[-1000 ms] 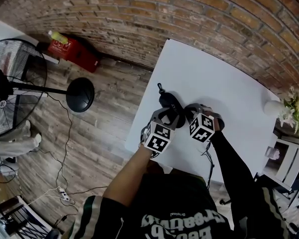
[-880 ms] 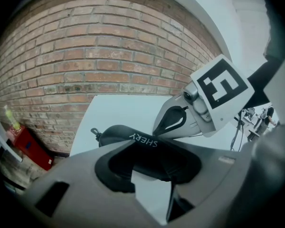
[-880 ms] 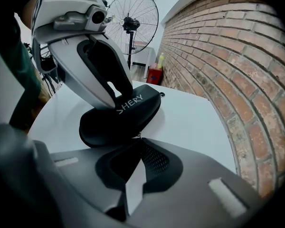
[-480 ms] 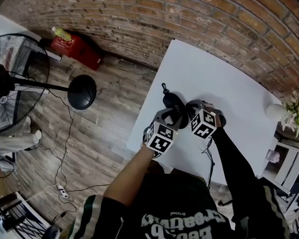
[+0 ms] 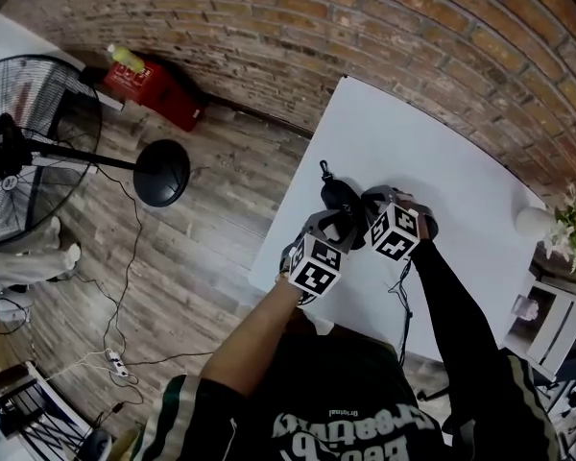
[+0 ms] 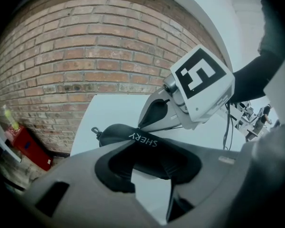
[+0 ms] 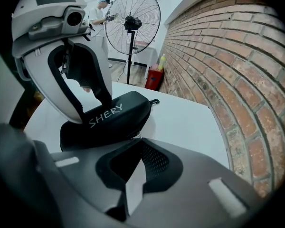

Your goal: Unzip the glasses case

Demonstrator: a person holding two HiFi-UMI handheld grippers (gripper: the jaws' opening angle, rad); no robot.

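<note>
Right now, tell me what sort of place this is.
Likely an indoor studio or workshop room: a bare brick wall, a wood-plank floor, a big standing fan and a white table.

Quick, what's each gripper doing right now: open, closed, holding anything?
Left gripper: closed on one end of the glasses case.
Right gripper: closed, apparently pinching the zipper pull.

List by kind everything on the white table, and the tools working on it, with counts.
glasses case: 1
grippers: 2, the left gripper clamped on the case, the right gripper shut on its zip pull
white vase: 1
Total: 4
</note>
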